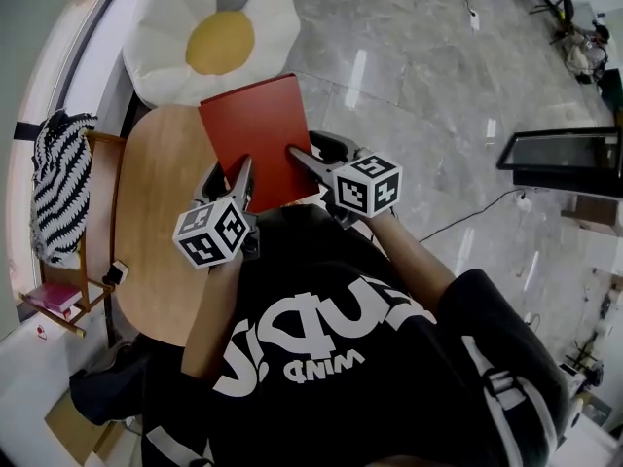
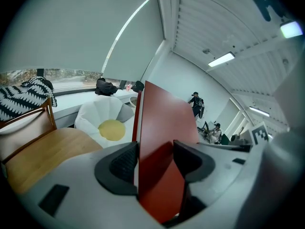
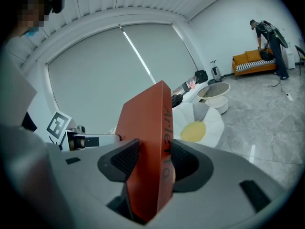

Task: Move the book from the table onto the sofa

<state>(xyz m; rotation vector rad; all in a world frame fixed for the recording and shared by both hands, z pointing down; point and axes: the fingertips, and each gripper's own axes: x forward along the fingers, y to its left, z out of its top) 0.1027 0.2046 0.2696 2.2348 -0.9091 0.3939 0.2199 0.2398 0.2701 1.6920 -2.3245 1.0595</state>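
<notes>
Head view: book (image 1: 255,129) in left tool (image 1: 234,176)

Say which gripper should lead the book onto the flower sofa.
Left, marginally: the left gripper and right gripper both clamp the red book, but in the head view the flower sofa lies ahead on the left's side.

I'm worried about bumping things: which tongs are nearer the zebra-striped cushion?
Left. The left tongs grip the red book on the side facing the zebra-striped cushion; the right tongs grip its far side.

Red book (image 1: 255,129); white flower sofa (image 1: 165,27), yellow centre; black-and-white zebra-striped cloth (image 1: 58,183); tan wooden table (image 1: 156,212).
</notes>
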